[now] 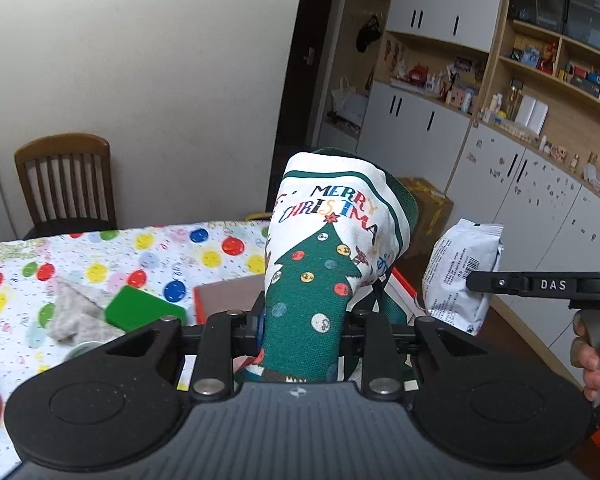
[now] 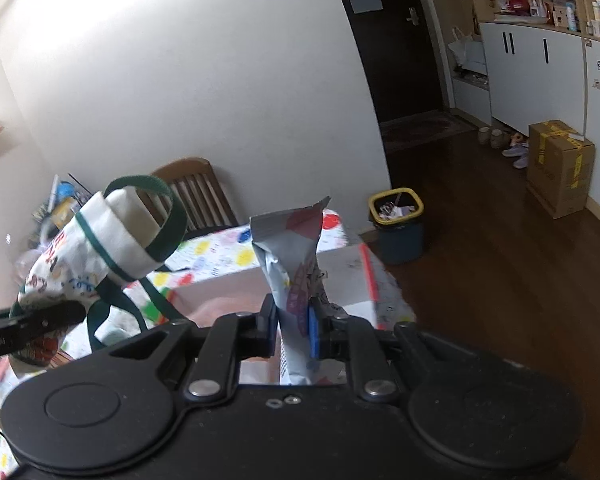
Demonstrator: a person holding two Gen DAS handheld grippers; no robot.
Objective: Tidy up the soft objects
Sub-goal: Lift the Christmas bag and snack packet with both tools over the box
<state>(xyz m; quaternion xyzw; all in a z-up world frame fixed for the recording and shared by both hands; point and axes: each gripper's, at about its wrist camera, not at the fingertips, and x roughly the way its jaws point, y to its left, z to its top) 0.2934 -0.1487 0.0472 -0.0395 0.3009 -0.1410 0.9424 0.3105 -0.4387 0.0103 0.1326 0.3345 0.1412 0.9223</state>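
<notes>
Left wrist view: left gripper (image 1: 300, 330) clamped on the lower part of a Christmas tote bag (image 1: 324, 248), which stands up out of the jaws, long axis running away from the camera and upward, mouth end at the far top, green handle trailing down its right side. Bag is carried in the air above the table (image 1: 100, 256) with the spotted cloth. Just behind and below it, an open red-edged box (image 1: 228, 292). To the right, level with the bag and near it, the right gripper (image 1: 480, 280) reaches in from the frame edge, pinching a pale foil snack packet (image 1: 460, 272). Right wrist view: right gripper (image 2: 294, 330) closed narrow on the packet (image 2: 292, 264), which rises upright from the jaws, torn top uppermost. Tote bag (image 2: 96, 248) sits to the left, tilted, open mouth turned toward the packet, the two apart. Judgement: packet likely goes leftward into that mouth; bag opening faces it, right hand does the travelling.
</notes>
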